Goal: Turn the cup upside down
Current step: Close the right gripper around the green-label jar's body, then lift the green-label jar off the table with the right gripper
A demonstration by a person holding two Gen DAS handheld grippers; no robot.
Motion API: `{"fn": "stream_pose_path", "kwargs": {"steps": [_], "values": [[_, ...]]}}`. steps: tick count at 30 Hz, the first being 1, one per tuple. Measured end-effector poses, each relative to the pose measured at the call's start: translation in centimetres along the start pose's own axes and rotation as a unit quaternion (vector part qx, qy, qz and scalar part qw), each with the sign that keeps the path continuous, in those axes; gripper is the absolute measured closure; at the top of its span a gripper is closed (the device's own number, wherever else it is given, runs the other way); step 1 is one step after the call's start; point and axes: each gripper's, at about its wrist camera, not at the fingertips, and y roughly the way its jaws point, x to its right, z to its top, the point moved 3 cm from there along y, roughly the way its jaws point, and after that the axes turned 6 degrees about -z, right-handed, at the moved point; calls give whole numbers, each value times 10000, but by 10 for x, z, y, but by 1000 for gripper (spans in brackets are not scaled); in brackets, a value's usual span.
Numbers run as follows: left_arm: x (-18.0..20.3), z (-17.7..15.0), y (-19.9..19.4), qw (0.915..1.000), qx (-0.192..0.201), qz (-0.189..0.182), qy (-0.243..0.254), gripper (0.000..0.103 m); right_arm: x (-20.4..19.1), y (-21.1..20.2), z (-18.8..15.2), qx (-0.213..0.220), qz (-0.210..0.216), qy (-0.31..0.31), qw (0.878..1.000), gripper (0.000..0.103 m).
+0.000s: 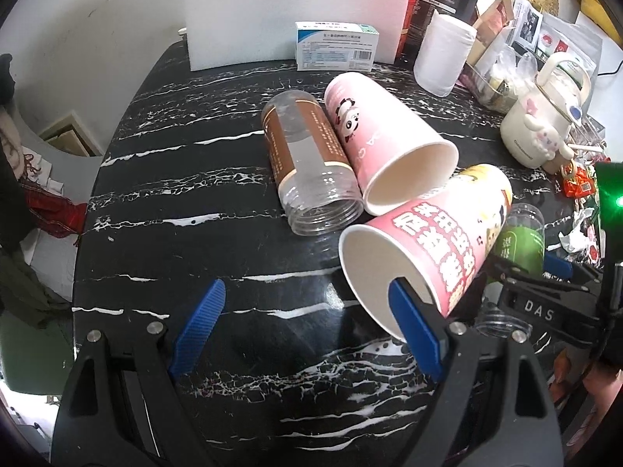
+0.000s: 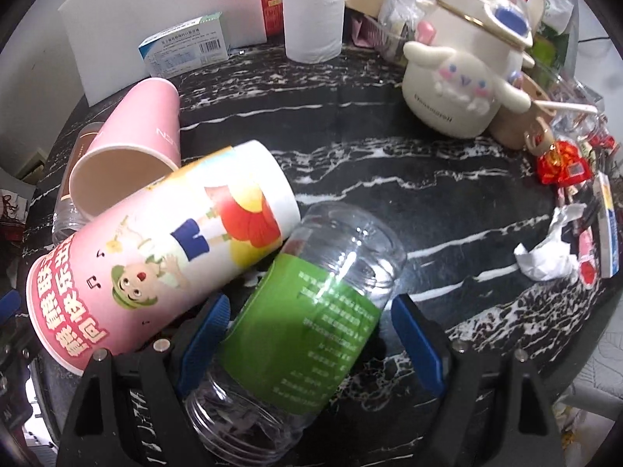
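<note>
Right wrist: cartoon cup (image 2: 163, 249) apparently hides jar (image 2: 307, 327) base.

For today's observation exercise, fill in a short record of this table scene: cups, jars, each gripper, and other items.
surface: black marbled table
cups: panda cup and cartoon cup, both on their sides
jars: brown-label jar and green-label jar, both lying down
left gripper: open, one finger inside the cartoon cup's mouth
right gripper: open around the green-label jar
other items: paper roll, kettle

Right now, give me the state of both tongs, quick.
Left tongs: open, one finger inside the mouth of the cartoon paper cup, gripping nothing.
Right tongs: open, straddling the green-label clear jar, not clamped.
</note>
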Motion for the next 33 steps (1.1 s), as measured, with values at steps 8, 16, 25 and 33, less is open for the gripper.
{"fn": "stream_pose_path", "kwargs": {"steps": [8, 16, 25, 33], "values": [[3, -5, -1, 10000, -32, -3, 18, 18, 4, 7, -12, -238, 281, -79, 9993, 19], [13, -13, -9, 10000, -47, 16, 77, 18, 11, 3, -20, -247, 552, -111, 9981, 35], [24, -26, -27, 9999, 29, 13, 118, 18, 19, -11, -32, -100, 679, -206, 9974, 39], [28, -45, -48, 9998, 152, -1, 96, 18, 24, -31, -55, 2, 783, -251, 9966, 40]]}}
